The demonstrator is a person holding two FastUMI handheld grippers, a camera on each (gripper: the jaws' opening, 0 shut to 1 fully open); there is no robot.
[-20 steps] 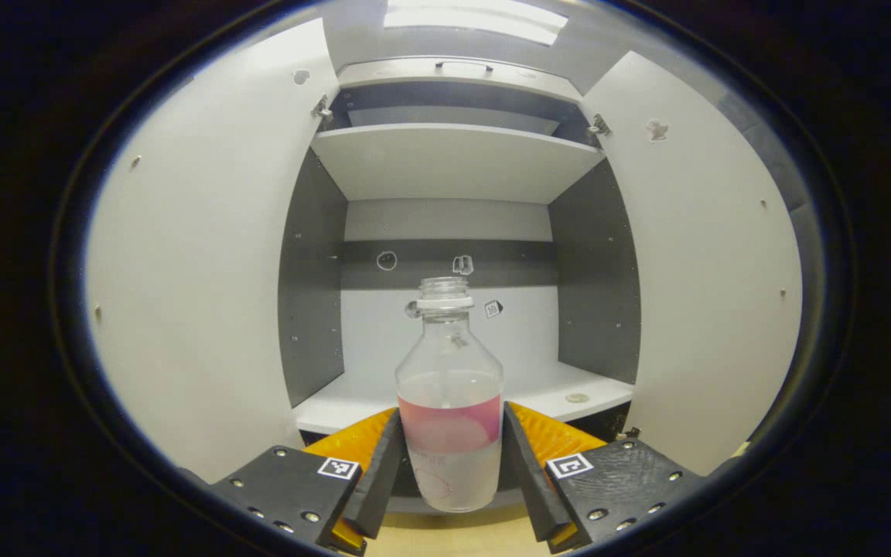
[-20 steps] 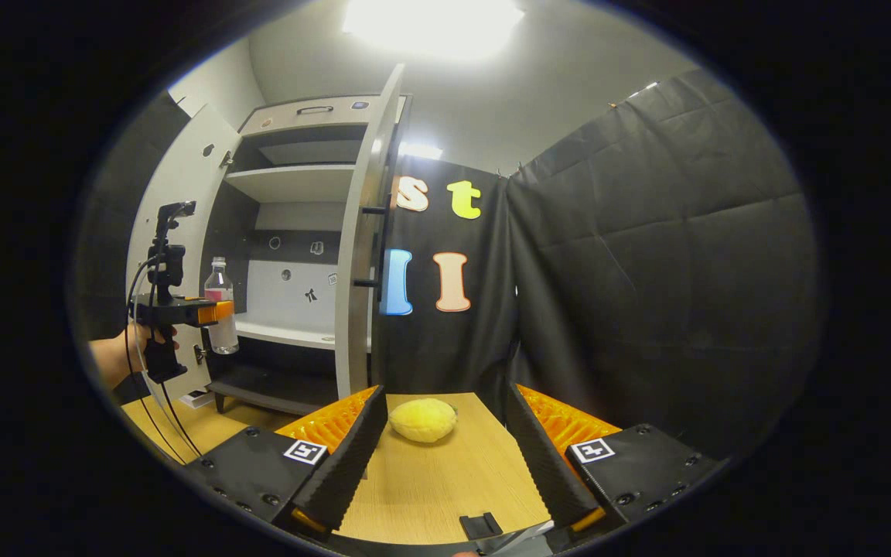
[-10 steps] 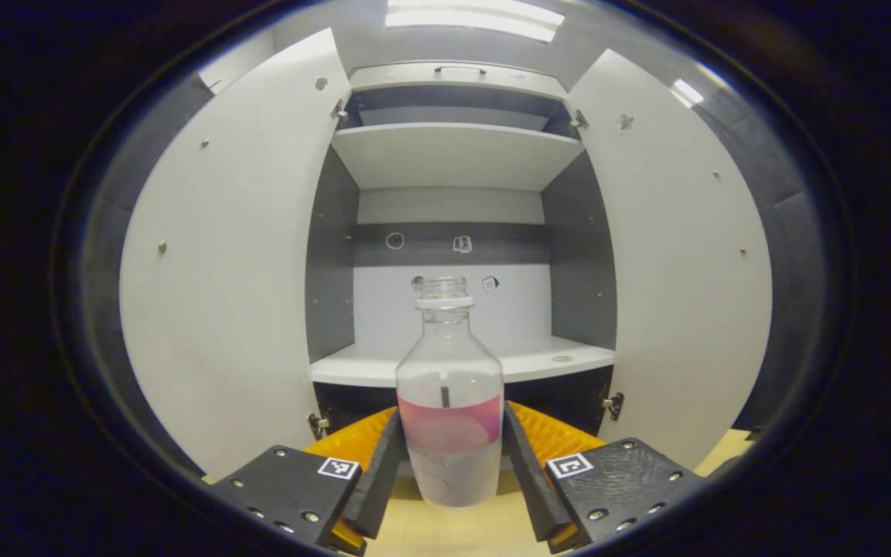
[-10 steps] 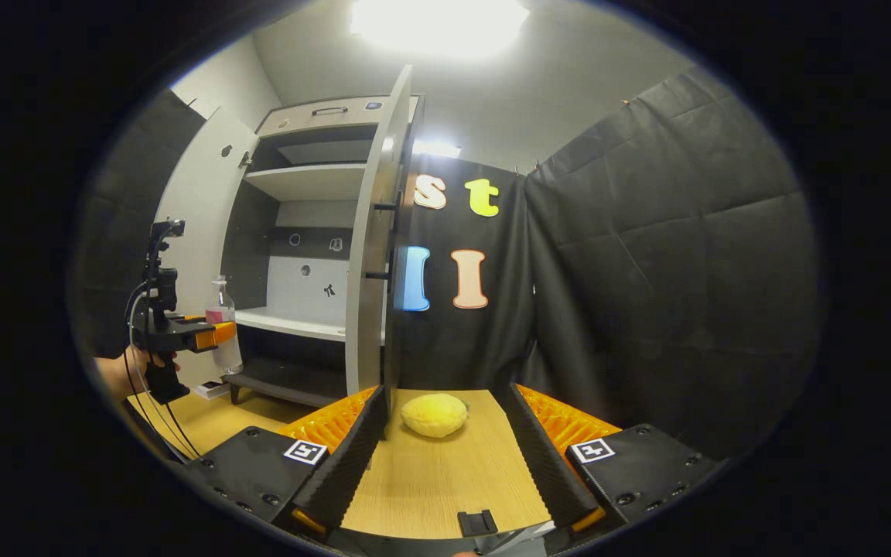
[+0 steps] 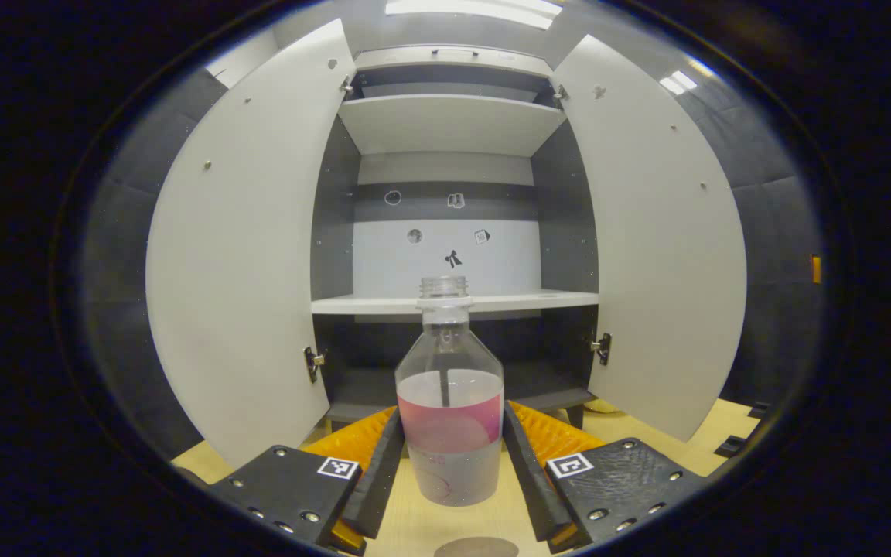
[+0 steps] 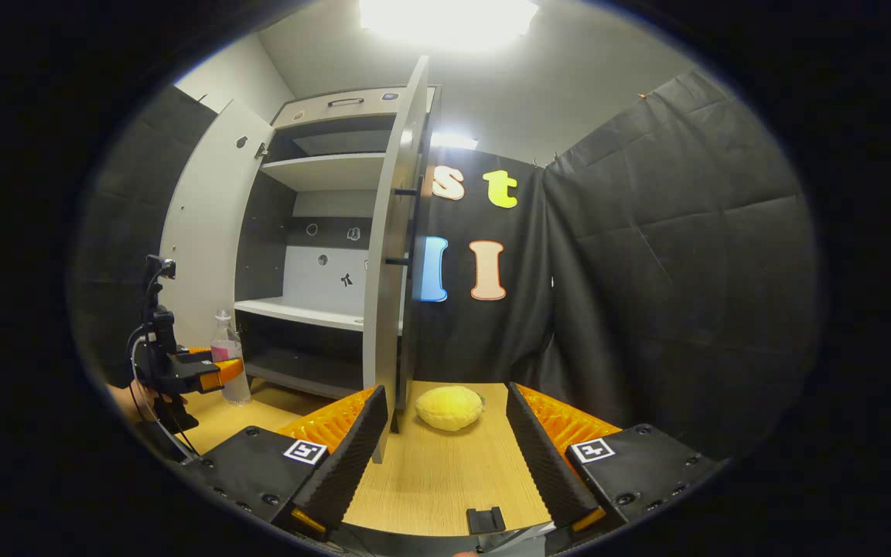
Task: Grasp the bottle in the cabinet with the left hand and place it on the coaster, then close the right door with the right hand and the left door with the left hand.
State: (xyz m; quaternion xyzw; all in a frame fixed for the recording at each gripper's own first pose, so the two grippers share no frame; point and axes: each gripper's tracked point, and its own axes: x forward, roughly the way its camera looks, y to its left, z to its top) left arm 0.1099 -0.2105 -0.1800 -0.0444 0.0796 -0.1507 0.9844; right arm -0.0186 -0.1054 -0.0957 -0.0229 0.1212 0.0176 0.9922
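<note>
Wooden tabletop [image 6: 445, 472] ahead, one cabinet [image 5: 445, 124] with two doors swung wide. I've got one bottle [image 5: 451, 410] upright in my left gripper [image 5: 452, 456], both fingers pressed on its sides, out in front of the shelves, just above the table. One coaster [image 5: 476, 548] lies below. My right gripper [image 6: 442, 449] is spread open, holding nothing, one yellow lump [image 6: 449, 408] beyond it.

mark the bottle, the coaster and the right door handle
bottle [image 5: 450, 422], left gripper view, on its pink label.
coaster [image 5: 476, 548], left gripper view, on the dark disc's visible top edge.
right door handle [image 6: 412, 226], right gripper view, on the black bar's middle.
</note>
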